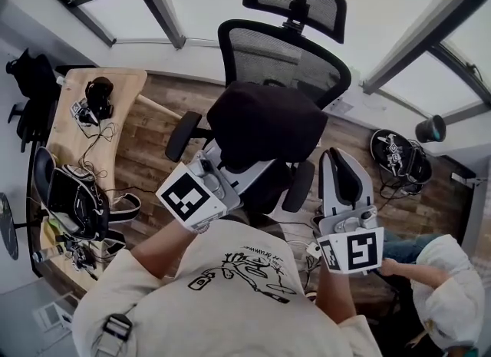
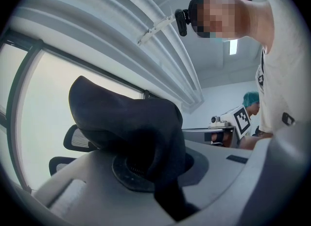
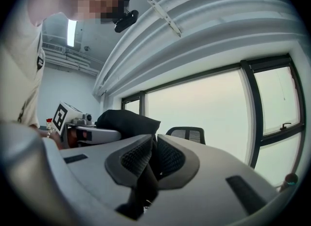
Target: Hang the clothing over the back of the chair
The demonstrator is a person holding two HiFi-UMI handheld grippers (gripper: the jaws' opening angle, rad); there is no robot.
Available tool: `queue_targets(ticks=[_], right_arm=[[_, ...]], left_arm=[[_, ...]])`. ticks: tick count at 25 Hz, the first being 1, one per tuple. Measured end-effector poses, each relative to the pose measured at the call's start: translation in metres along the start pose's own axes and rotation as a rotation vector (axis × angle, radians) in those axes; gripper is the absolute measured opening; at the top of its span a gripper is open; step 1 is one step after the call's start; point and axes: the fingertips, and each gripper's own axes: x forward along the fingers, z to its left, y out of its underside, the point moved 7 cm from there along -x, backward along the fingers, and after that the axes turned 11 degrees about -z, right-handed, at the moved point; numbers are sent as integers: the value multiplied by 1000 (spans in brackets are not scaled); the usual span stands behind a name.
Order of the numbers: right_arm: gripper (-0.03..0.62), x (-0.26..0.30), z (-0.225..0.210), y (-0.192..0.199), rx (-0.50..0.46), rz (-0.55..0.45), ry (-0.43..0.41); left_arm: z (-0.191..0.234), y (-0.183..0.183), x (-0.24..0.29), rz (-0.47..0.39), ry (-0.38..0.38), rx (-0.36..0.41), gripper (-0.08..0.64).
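Observation:
A black garment (image 1: 265,121) hangs spread between my two grippers, just in front of the black mesh office chair (image 1: 284,56) and covering its seat. My left gripper (image 1: 219,152) is shut on the garment's left edge, and my right gripper (image 1: 332,157) is shut on its right edge. In the left gripper view the dark cloth (image 2: 126,123) bulges above the closed jaws and the chair's mesh (image 2: 73,140) shows behind it. In the right gripper view a fold of cloth (image 3: 148,171) is pinched between the pads, with the chair's headrest (image 3: 187,133) beyond.
A wooden desk (image 1: 126,79) at the left carries headphones (image 1: 98,94), cables and a dark bag (image 1: 73,198). A round black device (image 1: 395,154) lies on the floor at the right. Another person (image 1: 449,290) sits at the bottom right. Windows run along the far wall.

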Motion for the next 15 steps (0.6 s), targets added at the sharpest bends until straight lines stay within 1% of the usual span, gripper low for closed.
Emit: queue_targets(ticks=[3, 5, 6, 7, 9, 12, 15], right_arm=[[9, 13, 0, 2, -2, -5, -11], [15, 21, 0, 4, 6, -2, -39], [42, 26, 0, 6, 14, 1, -61], [100, 32, -1, 8, 22, 6, -86], [170, 44, -6, 13, 39, 9, -130], [217, 63, -20, 21, 101, -7, -173], [230, 86, -37, 34, 172, -15, -211]], left_arm=[[14, 1, 5, 3, 15, -2, 51], [23, 1, 8, 4, 20, 2, 52], [28, 1, 9, 5, 23, 5, 51], [33, 1, 12, 7, 28, 7, 51], [44, 0, 19, 9, 48, 10, 52], [60, 3, 32, 31, 99, 18, 55], [75, 5, 48, 51, 151, 26, 60]])
